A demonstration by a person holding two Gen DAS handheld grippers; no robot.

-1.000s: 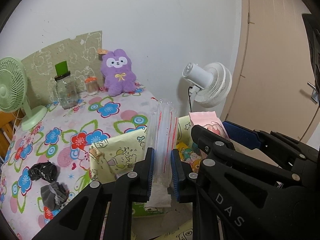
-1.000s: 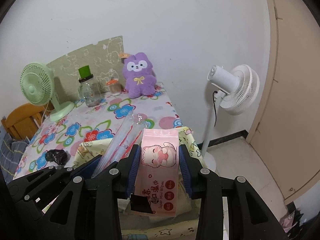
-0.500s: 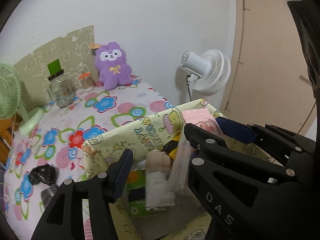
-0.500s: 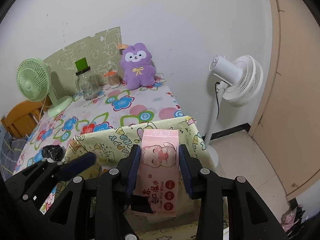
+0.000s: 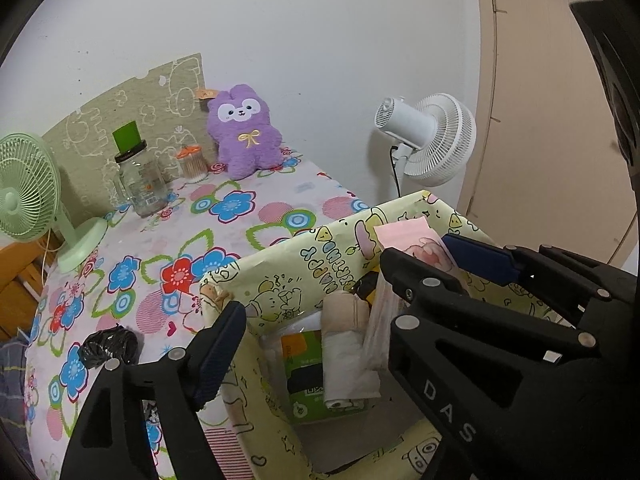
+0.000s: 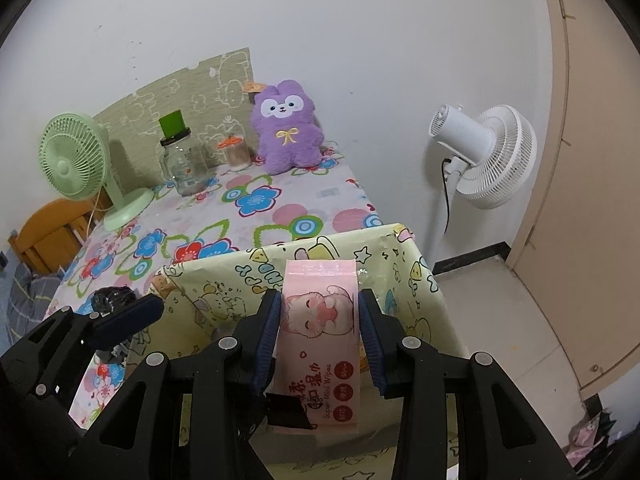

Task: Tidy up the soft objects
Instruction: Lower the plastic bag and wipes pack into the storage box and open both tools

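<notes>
My left gripper is open and empty above the yellow cartoon-print storage box. Inside the box lie a clear plastic packet, a cream roll and a green pack. My right gripper is shut on a pink pack of mini wipes and holds it over the same box; the pack also shows in the left wrist view. A purple plush rabbit sits at the table's back against the wall.
The floral-cloth table carries a green desk fan, a glass jar, a toothpick holder and black crumpled items. A white floor fan stands to the right by a beige door.
My left gripper opened and let the clear plastic packet go into the box. Both grippers sank closer to the box. The right gripper still holds the pink wipes pack.
</notes>
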